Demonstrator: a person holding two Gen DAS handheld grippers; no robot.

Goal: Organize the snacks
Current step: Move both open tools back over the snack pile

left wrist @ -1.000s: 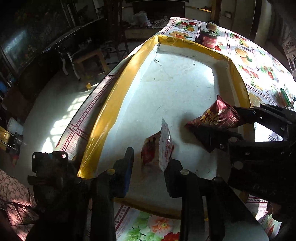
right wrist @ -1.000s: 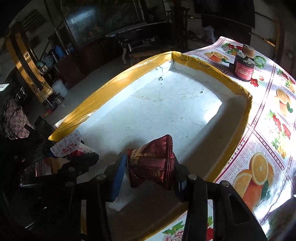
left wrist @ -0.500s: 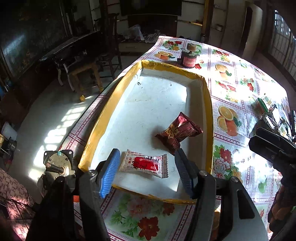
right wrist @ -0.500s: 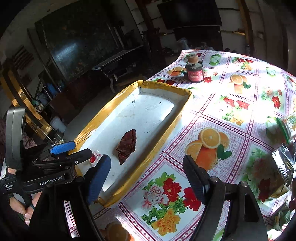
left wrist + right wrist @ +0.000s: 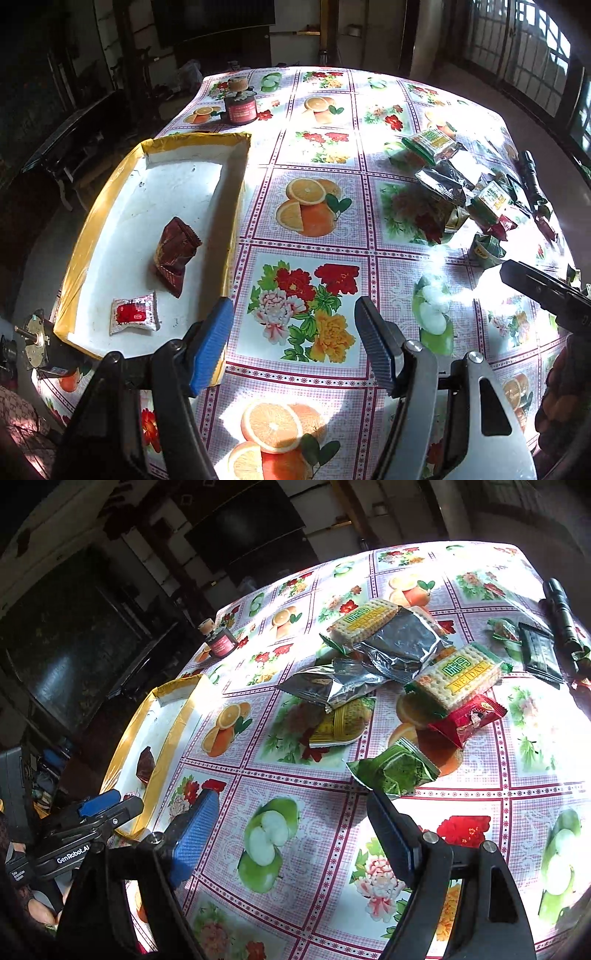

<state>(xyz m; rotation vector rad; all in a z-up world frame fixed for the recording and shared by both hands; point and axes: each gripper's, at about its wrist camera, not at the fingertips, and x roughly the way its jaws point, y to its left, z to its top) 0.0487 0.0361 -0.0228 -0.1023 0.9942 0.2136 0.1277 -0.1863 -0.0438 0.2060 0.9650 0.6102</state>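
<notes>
A white tray with a yellow rim [image 5: 229,206] holds a dark red snack packet [image 5: 175,251] and a small white-and-red packet [image 5: 135,317]. My left gripper [image 5: 293,317] hovers over the flowered tablecloth just right of the tray, its jaws opening with nothing between them. My right gripper [image 5: 291,801] is also opening and empty, just short of a green packet [image 5: 395,771]. Behind the green one lies a heap of snacks: two cracker packs [image 5: 458,679], silver packets [image 5: 399,642], a red packet [image 5: 469,716] and a yellow one [image 5: 340,723].
A red-labelled jar [image 5: 240,105] stands beyond the tray's far end. A black flashlight [image 5: 561,609] and a dark flat packet [image 5: 539,653] lie at the far right of the table. A small metal motor [image 5: 35,339] sits off the tray's near left corner.
Both grippers let go of their packets in the tray, opened wide and swung right over the tablecloth. The two packets now lie in the tray and the snack heap has come into view.
</notes>
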